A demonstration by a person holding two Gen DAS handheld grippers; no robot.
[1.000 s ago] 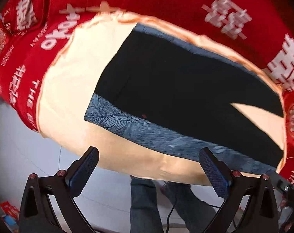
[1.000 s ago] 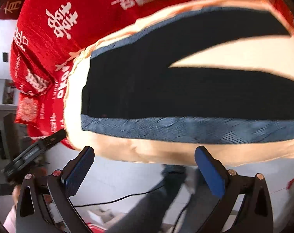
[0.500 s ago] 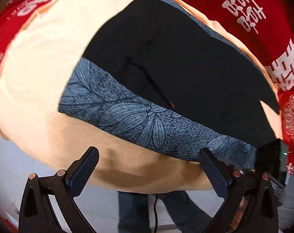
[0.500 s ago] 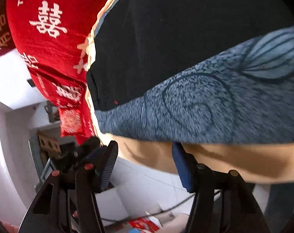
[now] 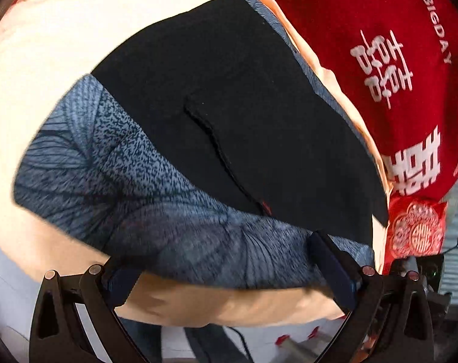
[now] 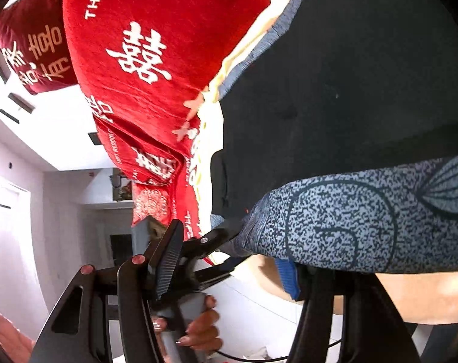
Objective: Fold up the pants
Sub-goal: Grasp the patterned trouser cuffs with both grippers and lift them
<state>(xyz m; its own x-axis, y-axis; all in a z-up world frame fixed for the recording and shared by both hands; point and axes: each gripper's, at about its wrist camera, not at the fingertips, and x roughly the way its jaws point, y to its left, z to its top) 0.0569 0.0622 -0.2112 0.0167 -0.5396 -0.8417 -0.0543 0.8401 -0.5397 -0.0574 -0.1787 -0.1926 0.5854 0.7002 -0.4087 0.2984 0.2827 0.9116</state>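
Two grippers at the near edge
Pants [image 5: 235,115] lie lengthwise along the bed [image 5: 47,60] edge; left gripper [image 5: 226,269] and right gripper [image 6: 229,260] both spread, straddling the patterned side stripe, nothing clamped.

A home bedroom: a bed with a peach sheet [image 5: 32,60], red wedding-print bedding [image 6: 156,24], white walls and doorways.

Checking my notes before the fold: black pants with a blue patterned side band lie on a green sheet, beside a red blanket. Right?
Not green: the sheet is pale peach, as the left wrist view shows. The black pants, blue patterned band and red blanket are as you said.
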